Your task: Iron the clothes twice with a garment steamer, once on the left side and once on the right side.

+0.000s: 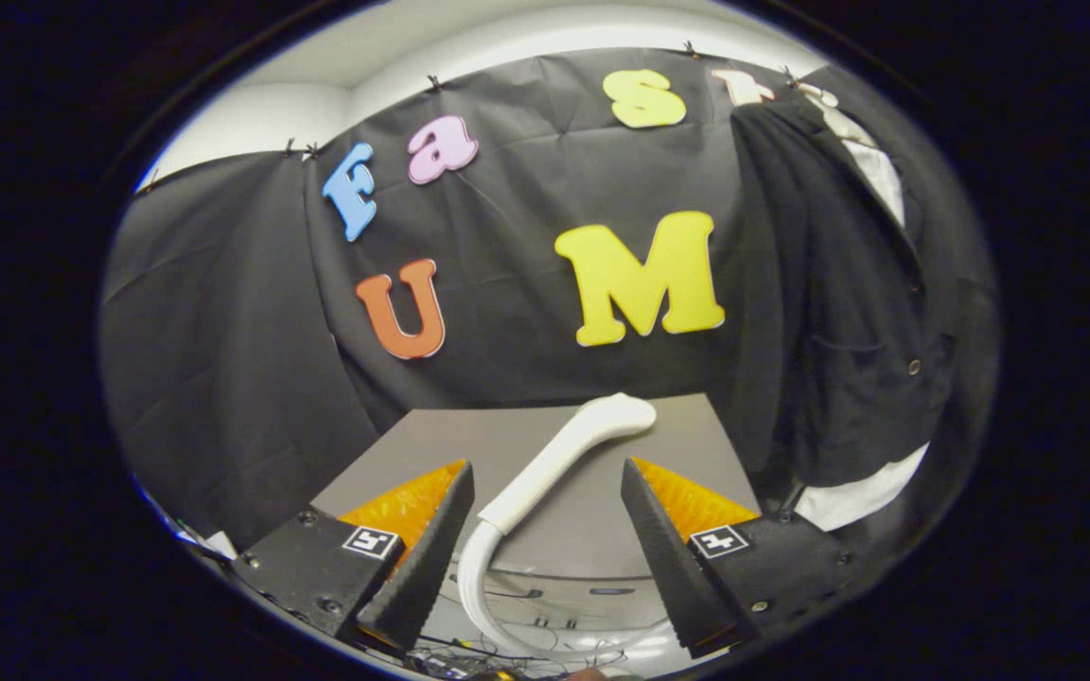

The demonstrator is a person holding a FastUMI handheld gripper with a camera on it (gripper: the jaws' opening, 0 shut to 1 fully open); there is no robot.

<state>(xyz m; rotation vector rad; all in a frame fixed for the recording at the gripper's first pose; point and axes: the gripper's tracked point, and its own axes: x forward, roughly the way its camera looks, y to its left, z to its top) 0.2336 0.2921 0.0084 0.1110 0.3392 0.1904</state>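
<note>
**A:** Fingers (545,530) stand wide apart, nothing pressed between them. Steamer handle (554,463) lies on the grey bench (469,440), running from just ahead of the fingers away and to the right, its head end beyond the fingertips. White hose (469,582) curls down from the handle's near end, between the fingers and below them.

**B:** Noted. Garment?

**A:** Dark buttoned jacket (838,322) hangs against the booth wall, well beyond and to the right of the right finger (668,539). Something white shows at its collar and below its hem; cannot tell if it is lining or another piece.

**B:** Stage, as judged?

**A:** Grasp not yet made. Neither steaming pass looks begun.

**B:** Risks from here?

**A:** Handle is smooth, rounded and curved. If the fingers close near its thin near end, it could roll or twist out. A hold far from the middle would leave the head heavy and let it droop. The hose is the other worry: it loops close by the left finger (422,558), so it could be pinched in the closing, or drag on the bench edge and tug the handle askew on the lift.

**B:** And at the jacket?

**A:** It hangs loose; pushing could swing it away.
</note>
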